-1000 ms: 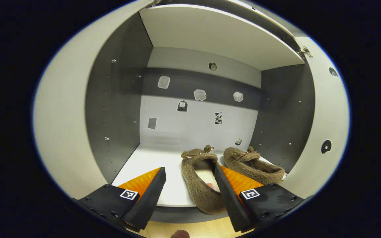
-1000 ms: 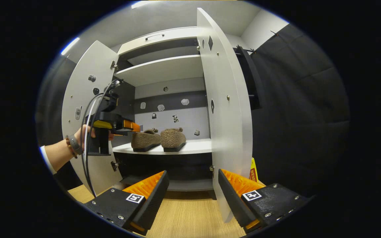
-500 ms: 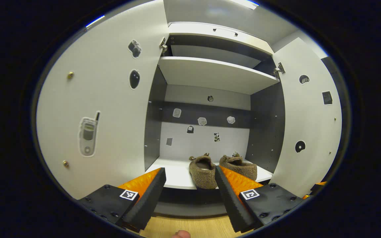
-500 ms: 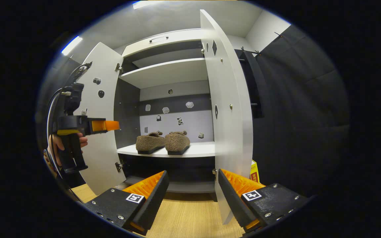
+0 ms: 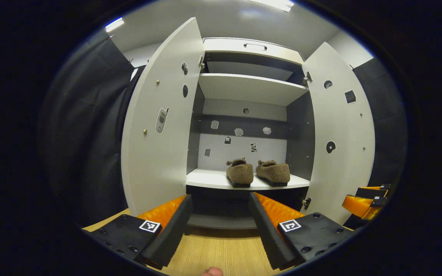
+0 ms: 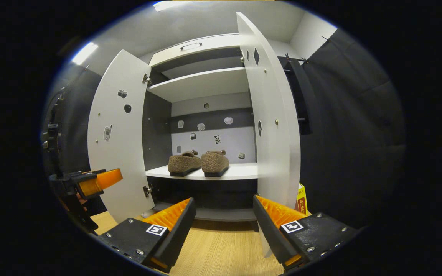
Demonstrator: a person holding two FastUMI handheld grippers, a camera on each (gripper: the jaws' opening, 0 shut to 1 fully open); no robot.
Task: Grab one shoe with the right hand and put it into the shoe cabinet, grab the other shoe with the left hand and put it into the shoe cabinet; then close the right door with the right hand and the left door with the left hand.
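Note:
Two brown fuzzy shoes stand side by side on the cabinet's middle shelf [image 5: 209,179]: the left shoe [image 5: 239,173] and the right shoe [image 5: 273,173]; in the right gripper view they are the left shoe [image 6: 183,163] and the right shoe [image 6: 215,163]. Both white doors stand open: left door [image 5: 161,126], right door [image 5: 342,134]. My left gripper [image 5: 220,226] is open and empty, well back from the cabinet above the floor. My right gripper [image 6: 223,230] is open and empty too, with the right door [image 6: 274,122] edge-on just ahead of it. The left gripper [image 6: 90,183] also appears at the left of the right gripper view.
Black cloth walls flank the cabinet on both sides. A wooden floor [image 6: 221,253] lies below. A yellow box [image 6: 301,199] stands on the floor behind the right door. An upper shelf [image 5: 249,87] and a lower dark compartment [image 5: 221,216] are inside the cabinet.
My left gripper pulled back out of the cabinet, leaving the shoe on the shelf; the whole cabinet and both doors now show. The right gripper barely shifted.

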